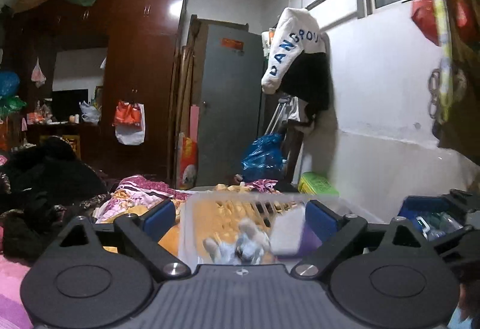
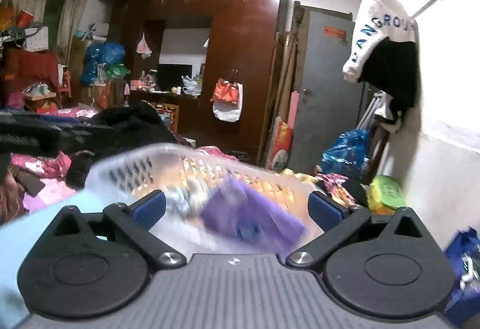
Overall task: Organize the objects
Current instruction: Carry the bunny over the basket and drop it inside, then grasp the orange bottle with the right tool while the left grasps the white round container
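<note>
- The left hand-held gripper [image 1: 240, 216] is being seen with its blue-padded fingers [image 1: 160, 216] spread wide, nothing being pinched between them.
- A translucent plastic basket [image 1: 192, 227] is being shown between and just ahead of those fingers, blurred; whether its wall is being touched by either pad cannot be told.
- A purple item [image 1: 309, 239] and a pale, blurred bundle [image 1: 246, 242] are being carried inside the basket.
- The right hand-held gripper [image 2: 237, 206] is likewise being held wide, with the same basket [image 2: 126, 164] lying before it over the cluttered bed [image 2: 51, 188].
- The purple item [image 2: 255, 218] is being seen in the basket's near part, between the right fingers [image 2: 325, 210] but apart from them.
- A white garment with blue lettering [image 1: 288, 47] is being hung from a rail by the wall, over dark clothing.
- A brown wardrobe [image 2: 240, 59] and a grey door [image 2: 324, 89] are being shown behind the bed.
- A blue plastic bag [image 1: 264, 155] is being seen near the door.
</note>
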